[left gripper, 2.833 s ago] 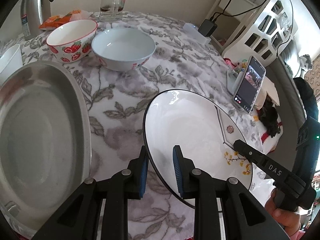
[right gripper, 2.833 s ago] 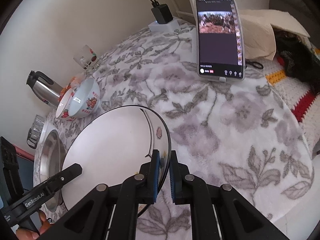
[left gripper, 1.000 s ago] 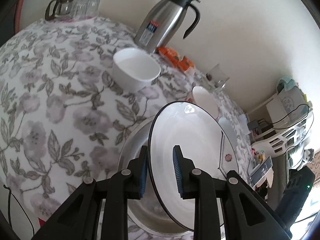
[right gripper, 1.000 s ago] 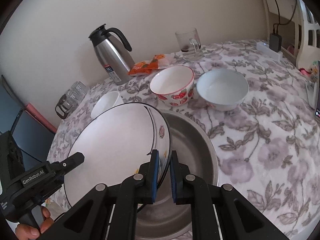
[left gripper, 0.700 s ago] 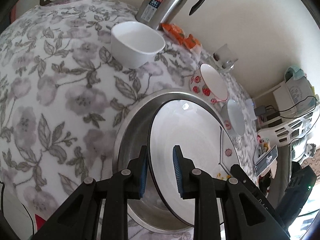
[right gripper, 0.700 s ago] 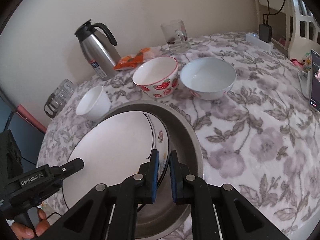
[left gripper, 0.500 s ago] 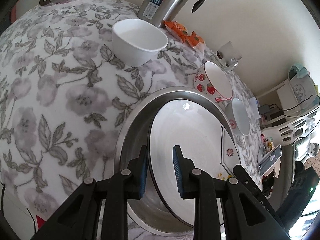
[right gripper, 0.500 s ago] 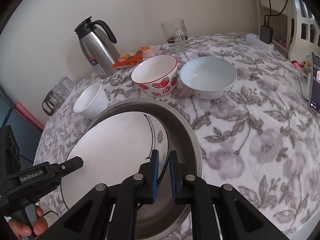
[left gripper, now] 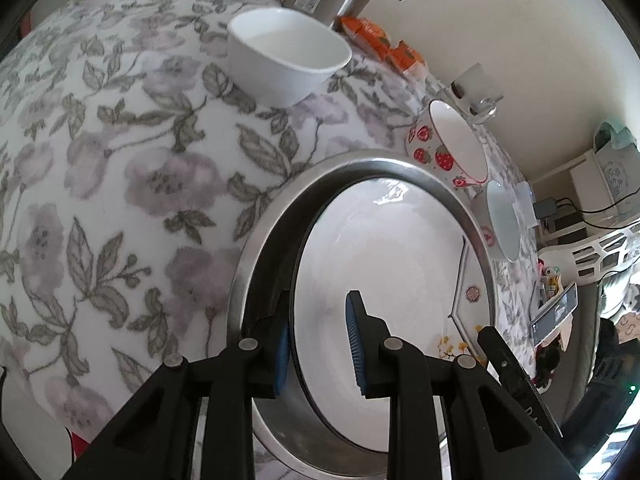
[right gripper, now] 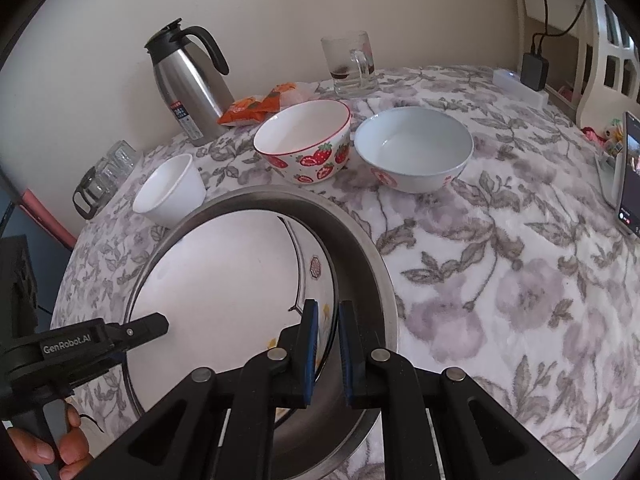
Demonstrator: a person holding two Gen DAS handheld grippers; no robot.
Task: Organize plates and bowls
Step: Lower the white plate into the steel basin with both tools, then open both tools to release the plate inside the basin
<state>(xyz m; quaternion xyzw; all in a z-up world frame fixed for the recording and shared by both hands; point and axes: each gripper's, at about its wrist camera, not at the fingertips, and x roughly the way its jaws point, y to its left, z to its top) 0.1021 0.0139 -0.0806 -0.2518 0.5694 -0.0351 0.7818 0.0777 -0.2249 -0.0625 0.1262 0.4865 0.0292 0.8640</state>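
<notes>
A large white plate (left gripper: 384, 264) with a black rim and a small flower print lies inside a big steel basin (left gripper: 260, 240); both also show in the right wrist view, plate (right gripper: 224, 280) and basin (right gripper: 360, 248). My left gripper (left gripper: 318, 344) straddles the plate's near rim with its jaws apart. My right gripper (right gripper: 326, 344) is shut on the plate's opposite rim. A strawberry bowl (right gripper: 304, 140), a pale blue bowl (right gripper: 414, 148) and a small white bowl (right gripper: 170, 190) stand on the flowered cloth behind the basin.
A steel thermos (right gripper: 188, 84), an orange snack packet (right gripper: 252, 108) and a glass mug (right gripper: 352, 64) stand by the wall. A glass jug (right gripper: 104, 180) sits at the table's left edge. A phone (right gripper: 628, 176) leans at the right.
Both grippers carried the plate left over the table and lowered it into the steel basin. The left jaws now stand wider around the rim.
</notes>
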